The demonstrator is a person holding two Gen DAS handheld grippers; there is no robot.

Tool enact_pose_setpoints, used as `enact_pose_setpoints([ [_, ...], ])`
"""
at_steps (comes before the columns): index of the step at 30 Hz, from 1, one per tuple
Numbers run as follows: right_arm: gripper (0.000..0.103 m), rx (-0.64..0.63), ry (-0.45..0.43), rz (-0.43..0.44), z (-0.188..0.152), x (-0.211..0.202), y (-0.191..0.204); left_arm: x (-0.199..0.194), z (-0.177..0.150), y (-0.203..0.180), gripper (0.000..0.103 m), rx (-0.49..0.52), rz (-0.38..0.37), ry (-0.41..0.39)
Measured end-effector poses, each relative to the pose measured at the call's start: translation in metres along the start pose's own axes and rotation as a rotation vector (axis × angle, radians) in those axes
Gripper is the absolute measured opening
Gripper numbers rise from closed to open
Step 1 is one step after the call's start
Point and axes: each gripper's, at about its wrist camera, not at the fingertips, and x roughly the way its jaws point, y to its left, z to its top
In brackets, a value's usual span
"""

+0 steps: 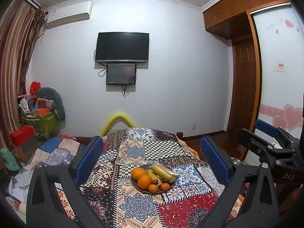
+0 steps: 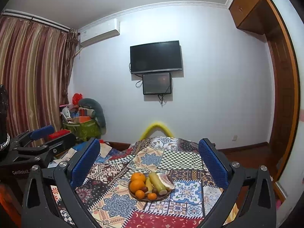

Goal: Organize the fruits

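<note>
Left wrist: brown plate holds oranges, bananas.

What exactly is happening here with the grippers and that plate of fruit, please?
Nothing is being handled yet. The left gripper and right gripper both hover open and empty above the patchwork cloth. All the fruit sits piled on the brown plate: oranges, smaller tangerines, bananas and a long yellow-green piece.

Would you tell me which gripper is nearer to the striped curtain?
Left. The left gripper is held on the side of the curtain, while the right gripper is beside it, over toward the wardrobe. Both are open.
</note>
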Motion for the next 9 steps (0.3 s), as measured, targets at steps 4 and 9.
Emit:
enact_pose_setpoints([
  [4, 0.103, -0.004, -0.001, -0.003, 0.0006, 0.0009, 0.0000, 0.0011, 0.0003, 0.0019, 0.103, -0.009, 0.001, 0.002],
  [9, 0.103, -0.001, 0.003, -0.003, -0.0002, 0.0020, -0.0003, 0.0026, 0.0002, 0.0029, 0.103, -0.012, -0.001, 0.003],
])
